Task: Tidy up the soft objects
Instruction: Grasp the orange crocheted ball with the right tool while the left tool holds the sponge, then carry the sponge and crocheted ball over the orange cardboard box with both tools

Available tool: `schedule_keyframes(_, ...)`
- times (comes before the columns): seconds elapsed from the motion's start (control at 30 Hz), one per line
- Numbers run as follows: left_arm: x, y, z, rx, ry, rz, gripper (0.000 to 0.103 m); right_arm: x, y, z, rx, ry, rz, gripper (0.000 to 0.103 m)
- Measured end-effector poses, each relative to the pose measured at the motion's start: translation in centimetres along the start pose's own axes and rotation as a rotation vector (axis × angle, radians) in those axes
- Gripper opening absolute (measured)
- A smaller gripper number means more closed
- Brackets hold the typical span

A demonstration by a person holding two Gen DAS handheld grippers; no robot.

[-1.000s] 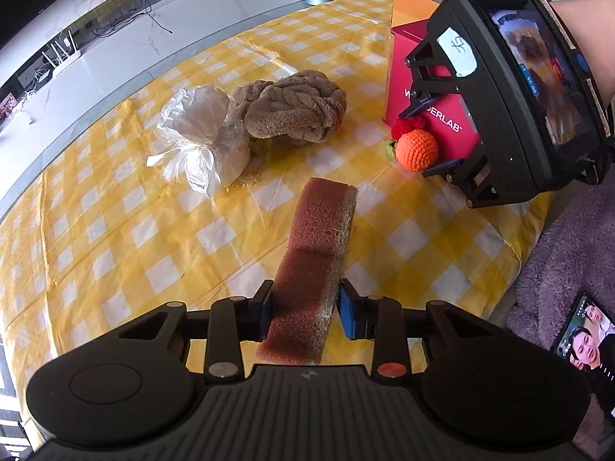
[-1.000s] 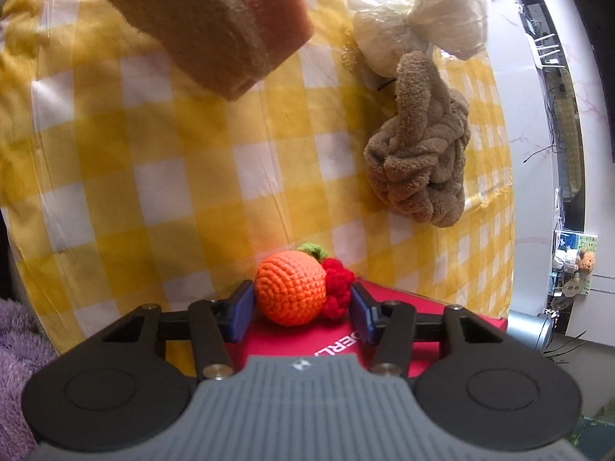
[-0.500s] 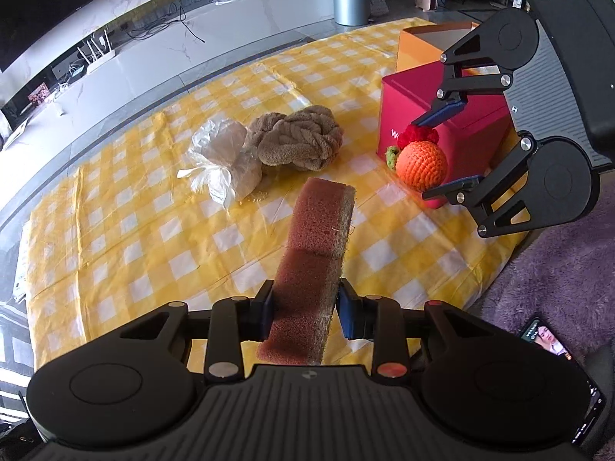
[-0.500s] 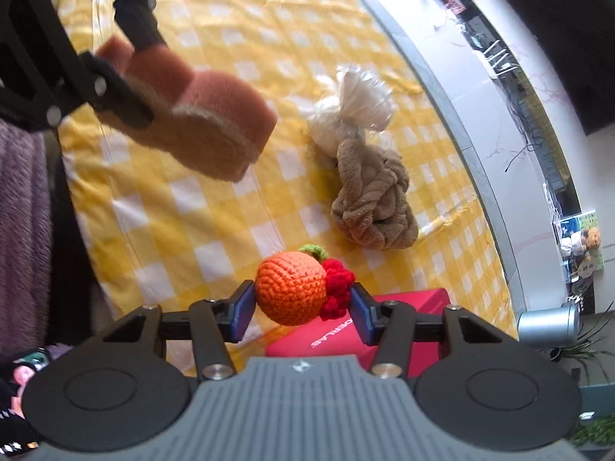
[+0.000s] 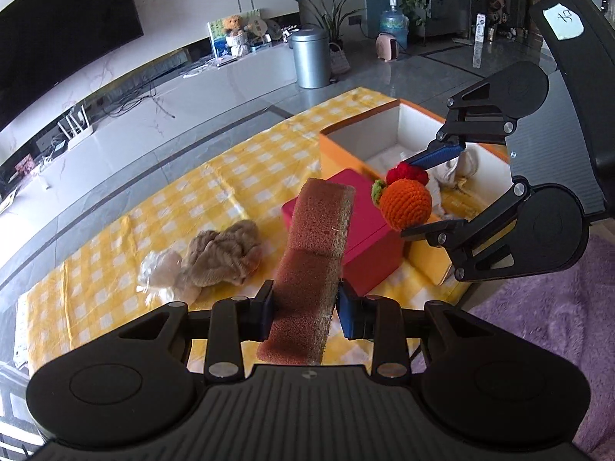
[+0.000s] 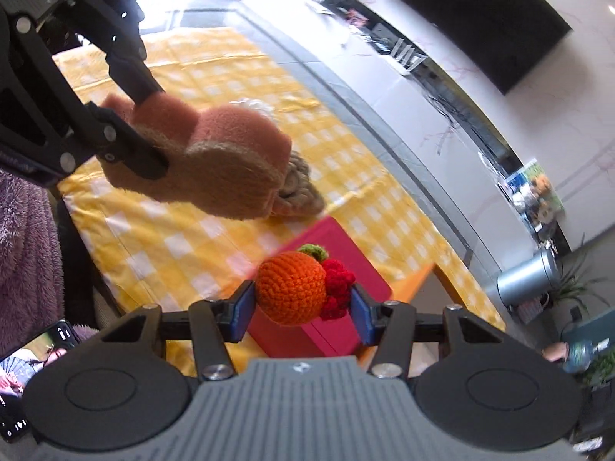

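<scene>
Brown sponge [image 5: 311, 269] clamped in left tool [image 5: 306, 307], above tablecloth [image 5: 96, 269].

Porous rough sponge [image 5: 312, 265], crocheted yarn fruit [image 6: 296, 287], matt.

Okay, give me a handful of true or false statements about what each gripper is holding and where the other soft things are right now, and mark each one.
1. The left gripper is shut on the brown sponge. True.
2. The right gripper is open and empty. False: it is shut on the crocheted orange.
3. The brown knotted towel lies inside the orange box. False: it lies on the checked cloth, beside the white plastic bag.
4. The orange box is open at the top. True.
5. The red box stands next to the orange box. True.
</scene>
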State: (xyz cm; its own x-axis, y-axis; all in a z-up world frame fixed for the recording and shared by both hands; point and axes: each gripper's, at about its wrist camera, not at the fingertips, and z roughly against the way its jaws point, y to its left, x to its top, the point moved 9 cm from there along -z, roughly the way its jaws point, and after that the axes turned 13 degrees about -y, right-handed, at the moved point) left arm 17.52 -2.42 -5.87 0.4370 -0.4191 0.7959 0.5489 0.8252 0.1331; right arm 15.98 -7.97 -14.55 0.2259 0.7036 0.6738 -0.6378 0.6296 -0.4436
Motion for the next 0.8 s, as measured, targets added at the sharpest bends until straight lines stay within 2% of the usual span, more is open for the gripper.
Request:
schedule_keyframes(0.23,4.6,-6.0,-4.3,-0.096,-0.039,-0.016,0.037,-4.5,-5.4,3.3,-0.114,0.006,-0.092,0.052)
schedule_keyframes(0.5,7.9,-10.1,-10.7,-0.169,-0.041,-0.010,0.037,-10.6,-10.8,3.3,-0.174,0.066,-0.186,0.052)
schedule_keyframes(0.67,8.7,-11.1,-15.2,-0.167,-0.019,-0.008,0.037,-13.4,-12.6,0.8,-0.162,0.098,-0.227,0.052)
schedule_keyframes(0.8,9.3,-11.0,-18.8,-0.123,-0.020,-0.070,0.037,-14.5,-14.0,-1.6,-0.185,0.093,-0.223,0.052)
